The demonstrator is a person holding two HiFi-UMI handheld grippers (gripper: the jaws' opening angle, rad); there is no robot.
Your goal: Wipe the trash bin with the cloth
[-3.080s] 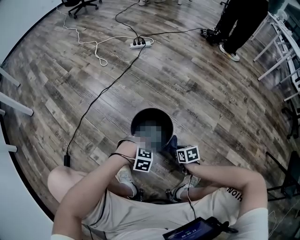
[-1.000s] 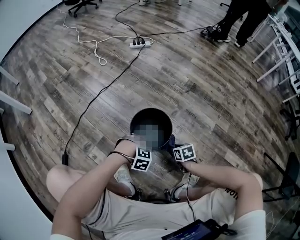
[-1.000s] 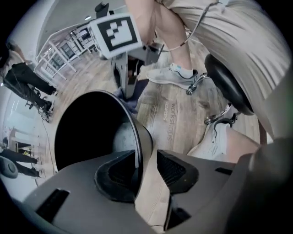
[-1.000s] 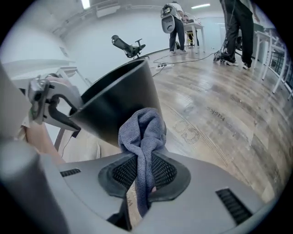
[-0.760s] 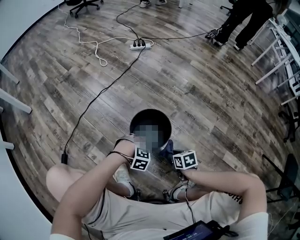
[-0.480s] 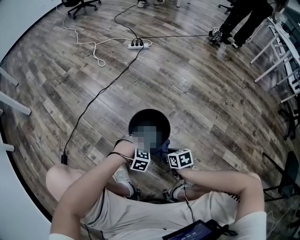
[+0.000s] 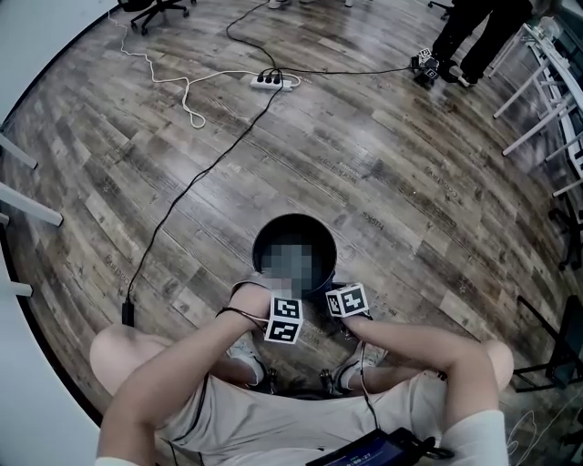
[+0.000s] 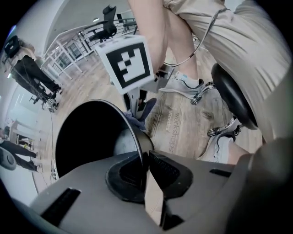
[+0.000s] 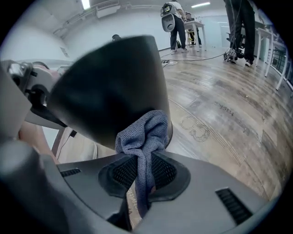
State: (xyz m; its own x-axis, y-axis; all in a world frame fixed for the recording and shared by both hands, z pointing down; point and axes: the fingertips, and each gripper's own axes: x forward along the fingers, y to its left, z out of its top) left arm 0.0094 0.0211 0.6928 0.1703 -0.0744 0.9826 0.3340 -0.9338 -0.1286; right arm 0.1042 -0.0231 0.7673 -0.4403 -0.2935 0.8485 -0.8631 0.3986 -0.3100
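The black round trash bin [image 7: 294, 238] stands on the wood floor just ahead of my knees. My left gripper [image 8: 145, 157] has just been closing and is now shut on the bin's thin near rim [image 8: 137, 137], the wall standing between the pads. Its marker cube [image 7: 285, 320] shows in the head view. My right gripper [image 9: 143, 157] is shut on a bunched blue-grey cloth [image 9: 142, 132], which presses against the bin's outer wall [image 9: 110, 82]. The right marker cube [image 7: 346, 300] sits close beside the left one. A patch hides the bin's inside.
A white power strip [image 7: 273, 82] with cables lies far ahead, and a black cable [image 7: 196, 182] runs to the left. A person's legs [image 7: 474, 27] and white rack legs [image 7: 547, 91] are at the far right. My shoes [image 7: 246, 350] and the stool base [image 8: 233, 96] are close behind the bin.
The right gripper's cube has slid left along the bin's near side, close to the left cube. The left cube has shifted slightly nearer. The person at the back has walked on.
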